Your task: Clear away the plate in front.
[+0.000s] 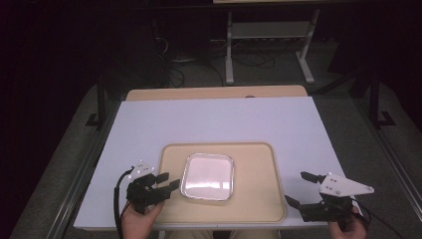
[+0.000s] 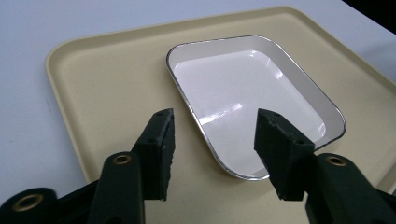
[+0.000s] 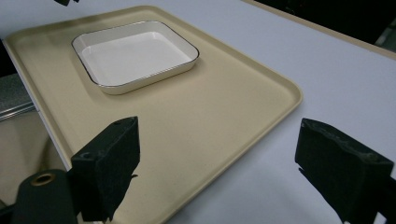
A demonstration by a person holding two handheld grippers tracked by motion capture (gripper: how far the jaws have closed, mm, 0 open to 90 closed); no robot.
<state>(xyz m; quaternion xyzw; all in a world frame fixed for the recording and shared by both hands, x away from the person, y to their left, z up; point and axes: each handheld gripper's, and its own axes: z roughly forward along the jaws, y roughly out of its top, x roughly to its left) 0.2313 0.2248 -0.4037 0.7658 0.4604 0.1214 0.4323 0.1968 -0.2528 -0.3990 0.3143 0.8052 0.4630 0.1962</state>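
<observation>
A white square dish [image 1: 207, 176] [image 2: 254, 102] [image 3: 133, 53] with a thin dark rim lies on a beige tray [image 1: 254, 199] [image 2: 107, 84] [image 3: 205, 121]. My left gripper [image 1: 166, 181] [image 2: 212, 144] hovers over the tray's left part, just left of the dish, its jaws apart with nothing between them. The dish's near corner lies beyond the gap. My right gripper [image 1: 297, 187] [image 3: 217, 163] stands wide open at the tray's right edge, near the table's front, holding nothing.
The tray rests on a white tabletop [image 1: 219, 119] with a wooden strip [image 1: 214, 92] along its far edge. Beyond the table stand a metal frame's legs [image 1: 268, 45] and cables on a dark floor.
</observation>
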